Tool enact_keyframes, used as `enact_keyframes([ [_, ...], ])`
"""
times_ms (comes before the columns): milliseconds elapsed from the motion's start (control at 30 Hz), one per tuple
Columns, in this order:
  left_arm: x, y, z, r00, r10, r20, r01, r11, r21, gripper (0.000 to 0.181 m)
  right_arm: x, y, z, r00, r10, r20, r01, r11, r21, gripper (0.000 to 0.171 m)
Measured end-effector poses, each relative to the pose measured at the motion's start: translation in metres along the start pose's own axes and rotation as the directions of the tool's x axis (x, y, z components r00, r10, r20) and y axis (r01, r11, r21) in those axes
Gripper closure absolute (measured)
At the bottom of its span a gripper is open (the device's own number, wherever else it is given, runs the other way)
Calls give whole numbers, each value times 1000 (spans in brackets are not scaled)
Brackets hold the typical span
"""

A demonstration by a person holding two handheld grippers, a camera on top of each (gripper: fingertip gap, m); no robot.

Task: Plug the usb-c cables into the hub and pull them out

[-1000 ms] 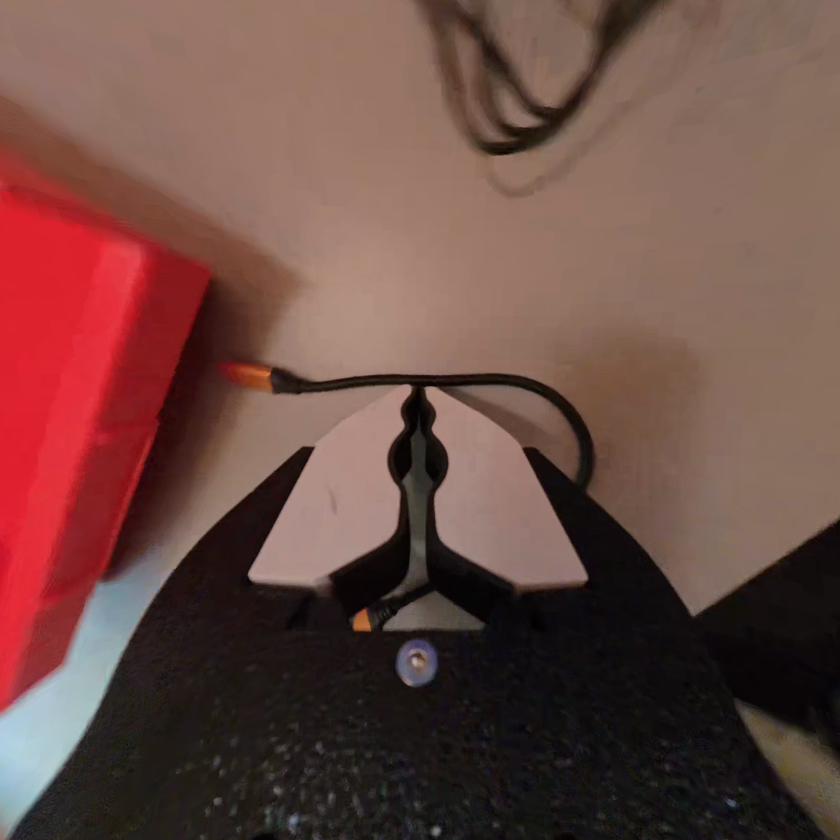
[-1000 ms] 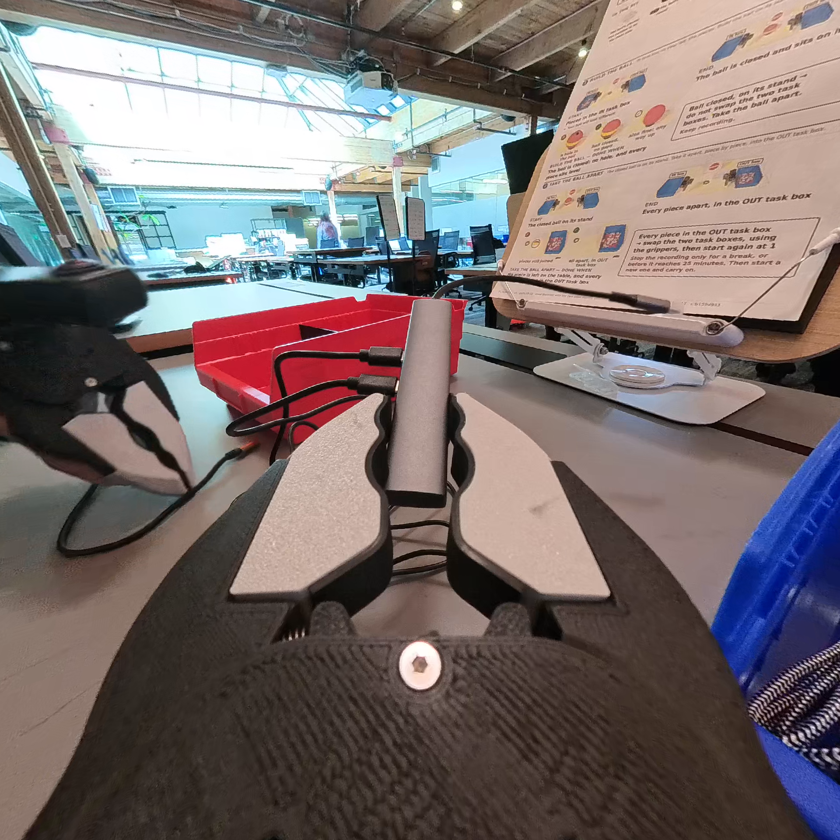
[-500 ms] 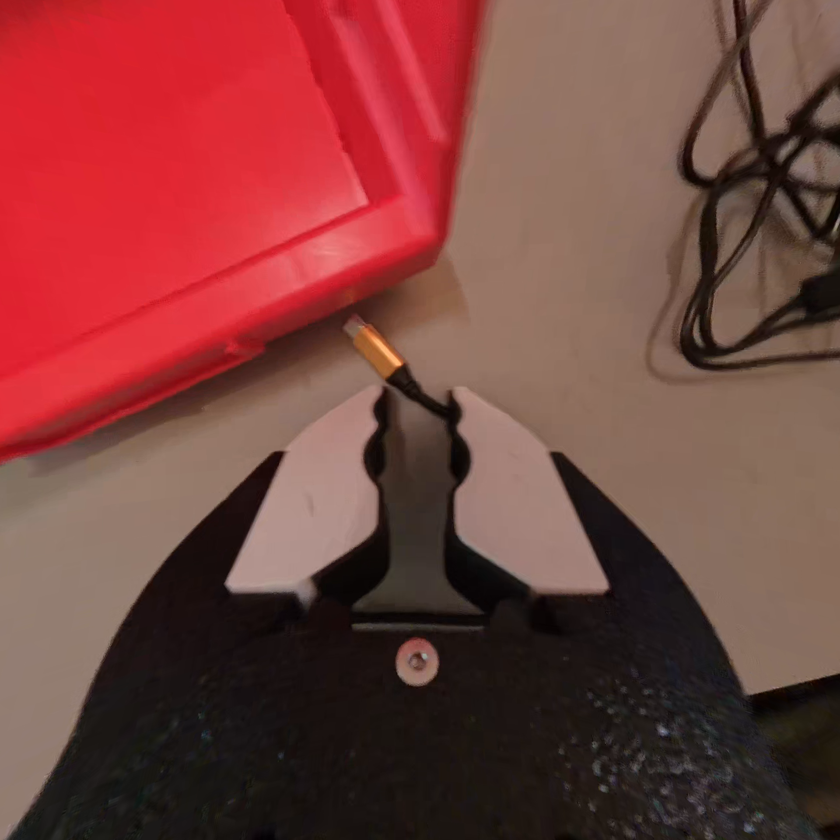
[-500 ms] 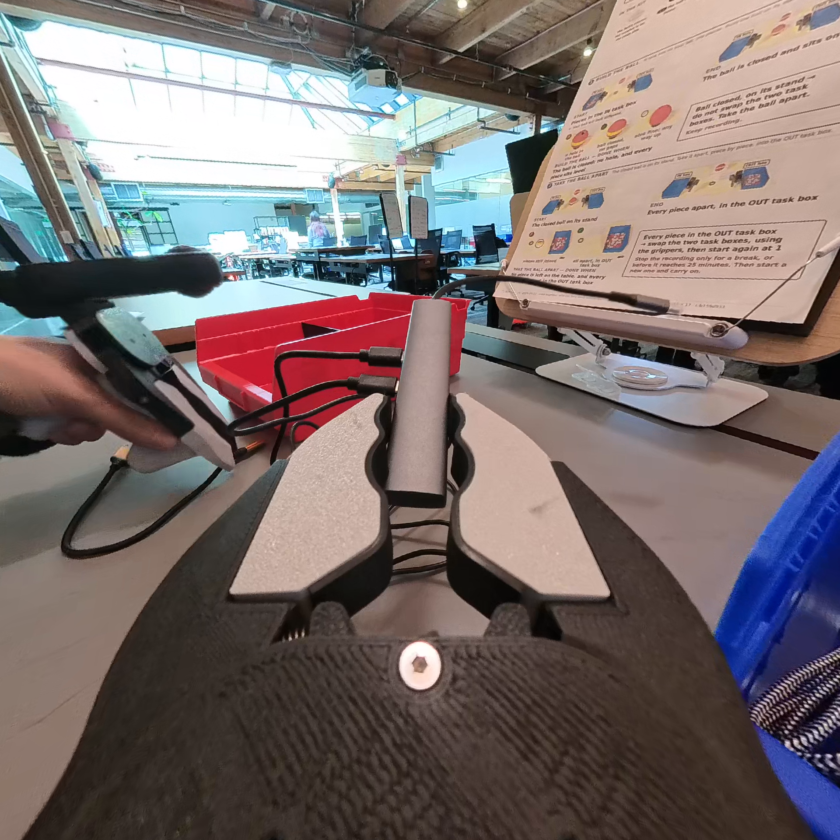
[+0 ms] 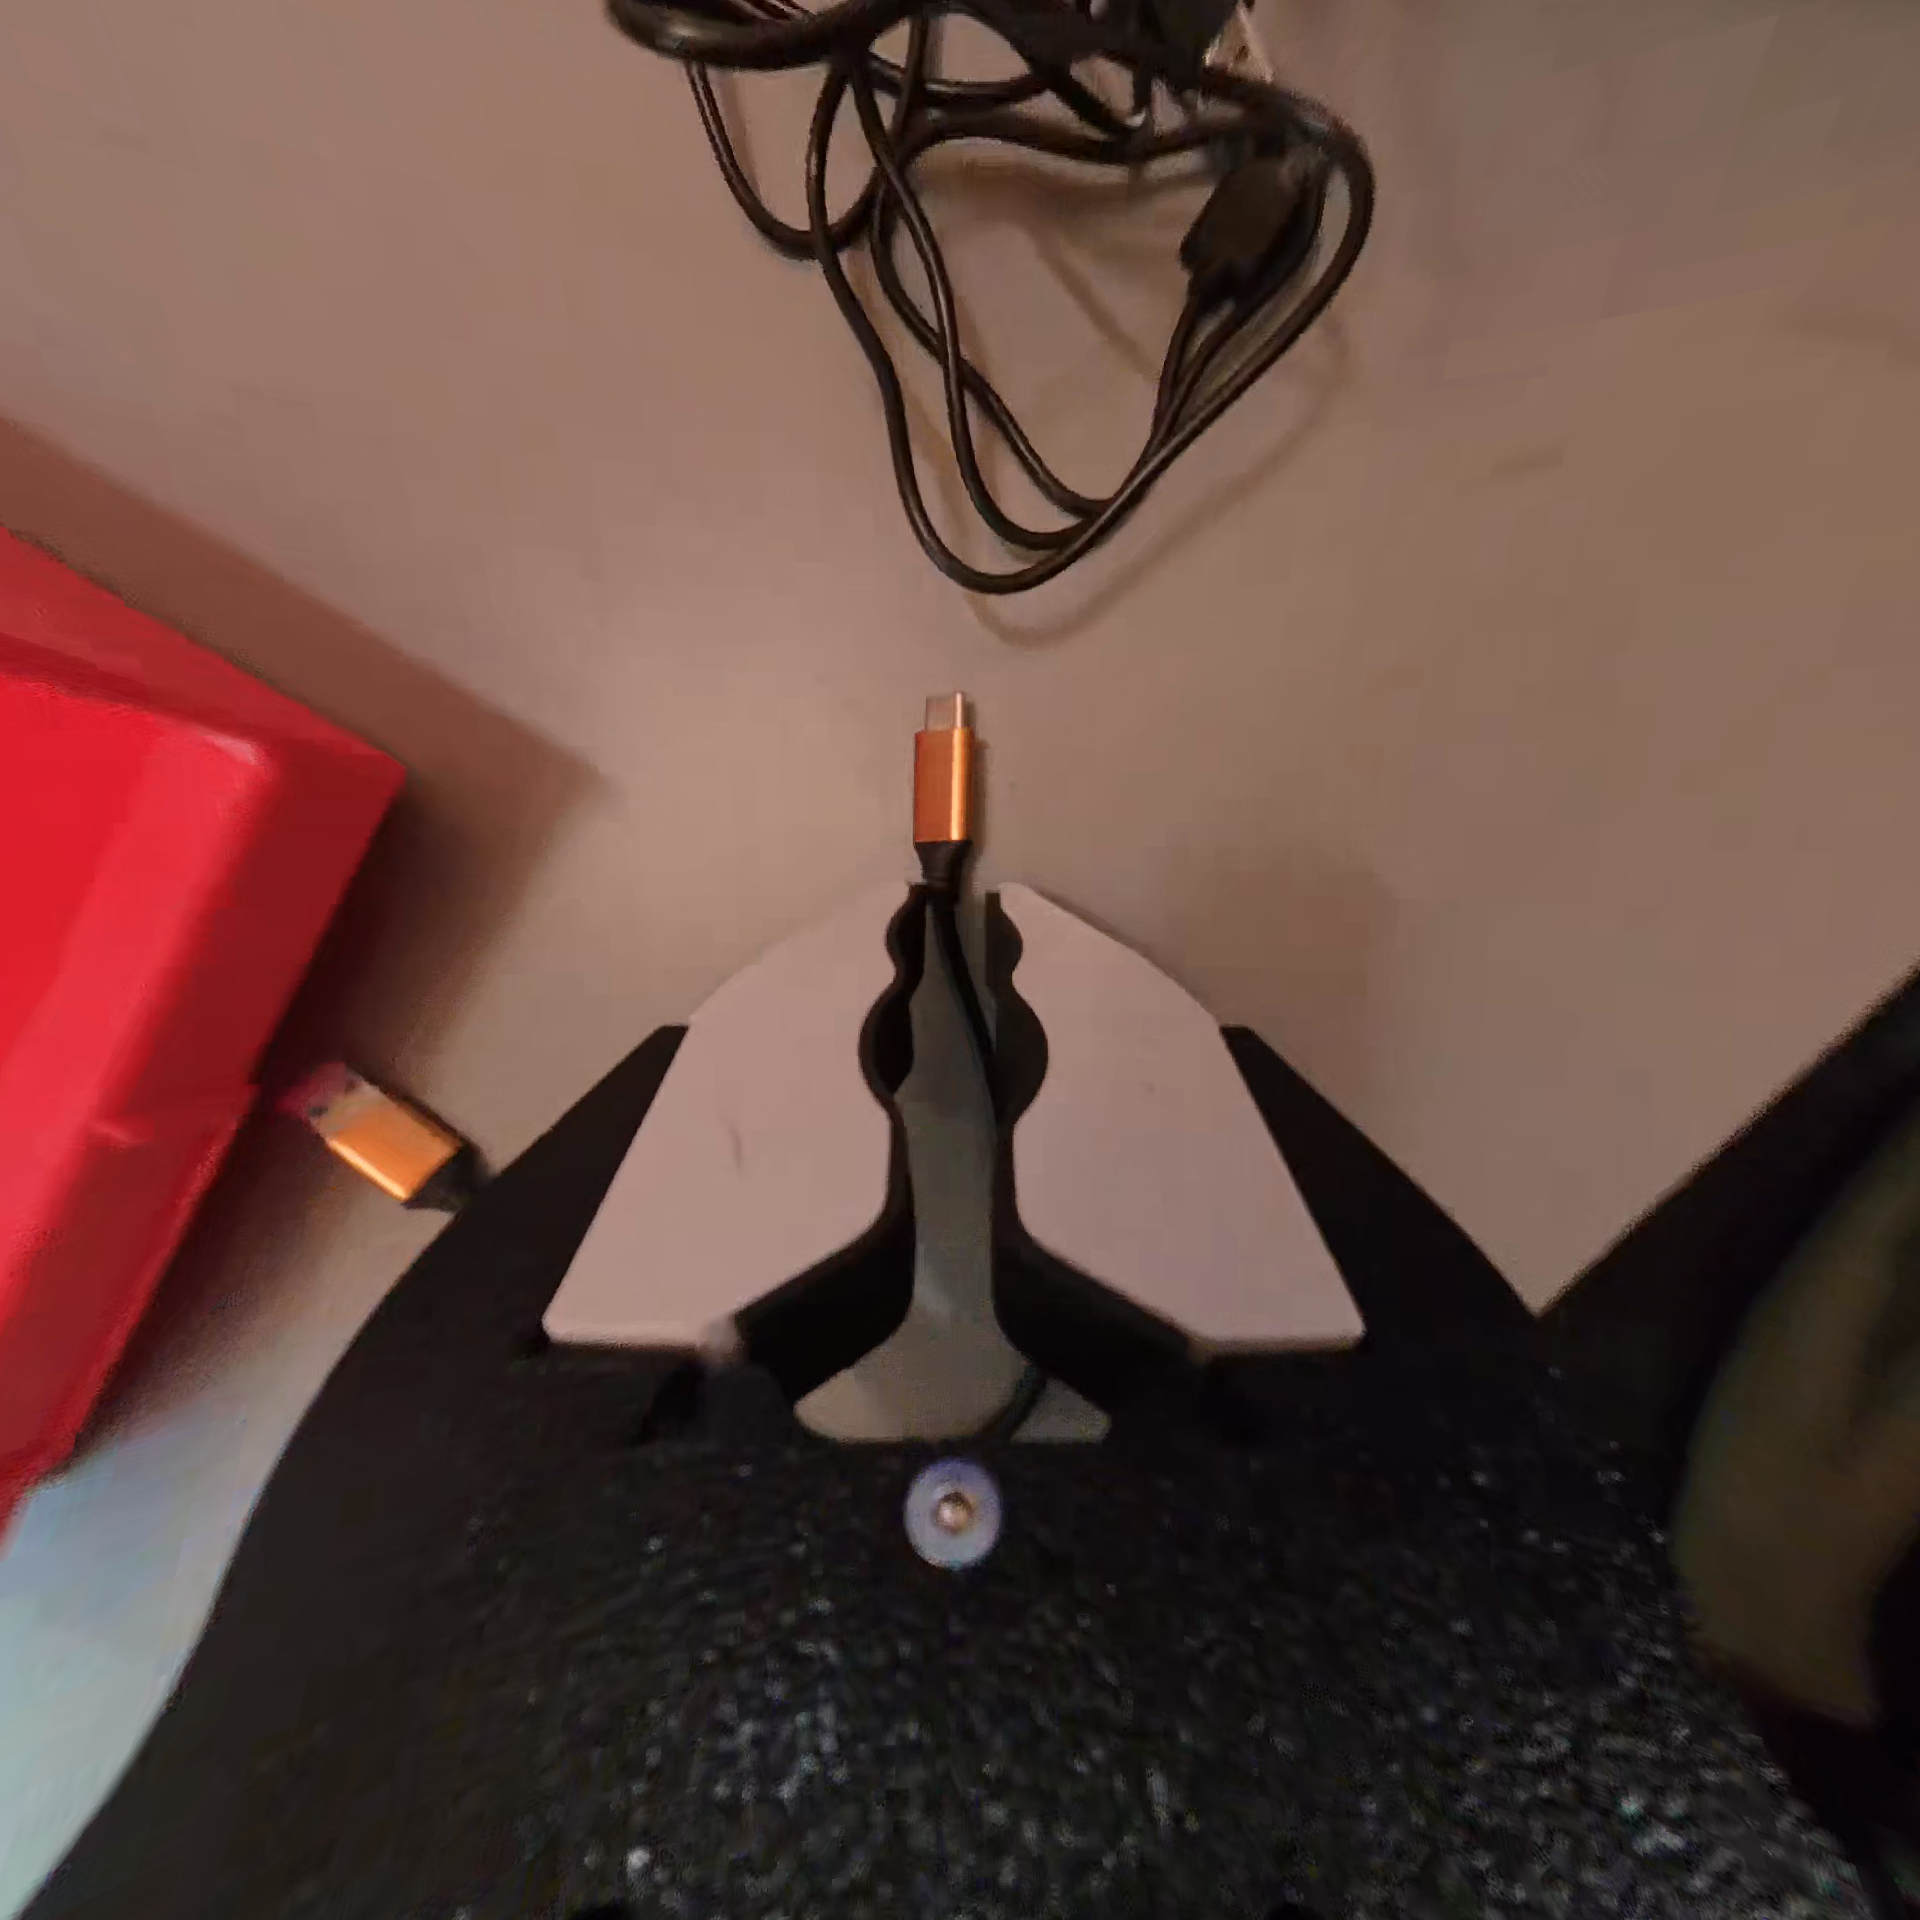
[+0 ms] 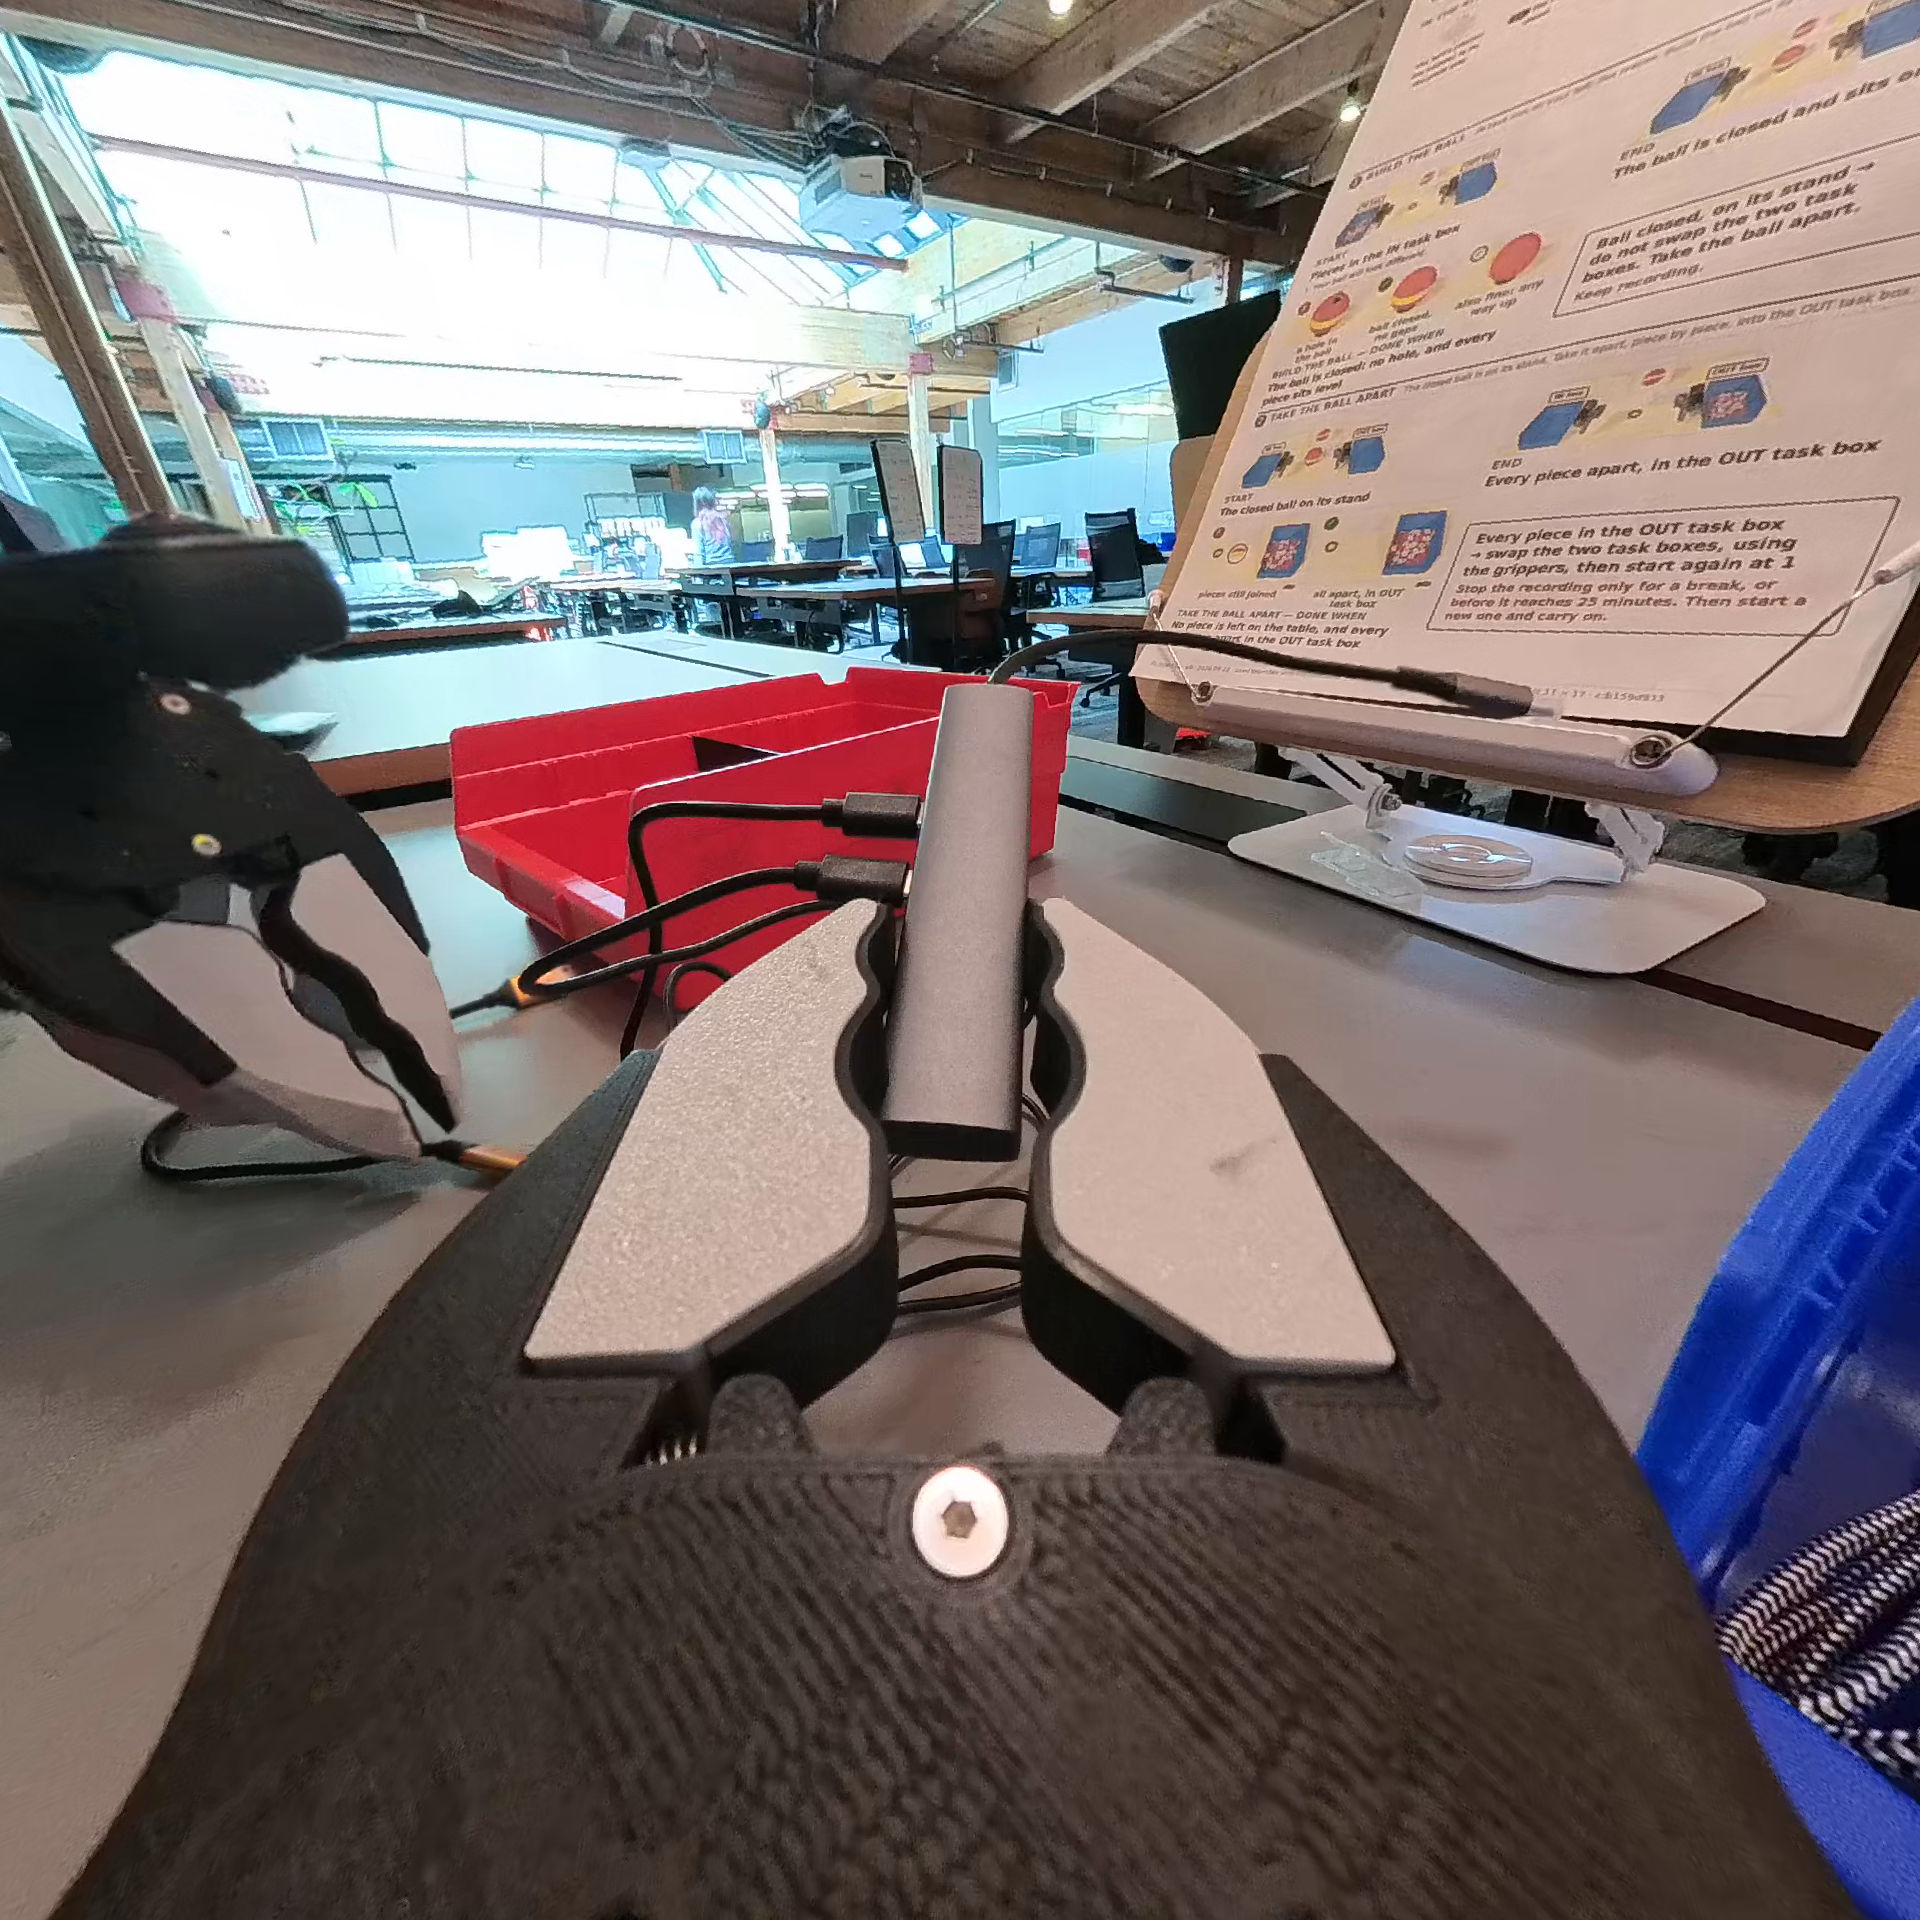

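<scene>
My right gripper is shut on a grey USB hub and holds it upright and tilted away above the table. Two black USB-C plugs sit in the hub's left side. My left gripper is shut on a black cable just behind its orange USB-C plug, which points straight ahead over the table. It also shows at the left of the right wrist view, low over the table. A second orange plug lies by the red bin.
A red bin stands left of my left gripper and behind the hub. A tangle of black cables lies ahead. A stand with a paper sheet is at the right, and a blue bin at the near right. About 20 cm separates my left fingertips from my right.
My left gripper opened, turned away from the red bin, and closed on the cable right behind the orange plug, which now points forward. My right gripper and the hub have not moved.
</scene>
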State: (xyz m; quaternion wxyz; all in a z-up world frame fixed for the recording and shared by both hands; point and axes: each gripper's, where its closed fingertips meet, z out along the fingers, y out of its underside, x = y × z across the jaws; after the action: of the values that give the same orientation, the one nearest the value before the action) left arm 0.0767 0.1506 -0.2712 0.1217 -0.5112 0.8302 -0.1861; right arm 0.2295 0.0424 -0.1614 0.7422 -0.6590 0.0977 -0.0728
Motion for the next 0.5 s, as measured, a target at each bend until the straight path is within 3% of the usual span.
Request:
enact_keyframes([
  [33,0,0,-2,998,-51,-42,51,999,13,170,0,0,0,1000,-1,1,1,1000,0,148],
  [233,-5,-1,-5,938,-259,-231,271,962,24,168,-2,1,1,1000,-9,8,9,1000,-8,147],
  [500,3,4,8,937,-259,-234,250,966,-68,172,-4,2,2,1000,-8,26,8,1000,-19,147],
])
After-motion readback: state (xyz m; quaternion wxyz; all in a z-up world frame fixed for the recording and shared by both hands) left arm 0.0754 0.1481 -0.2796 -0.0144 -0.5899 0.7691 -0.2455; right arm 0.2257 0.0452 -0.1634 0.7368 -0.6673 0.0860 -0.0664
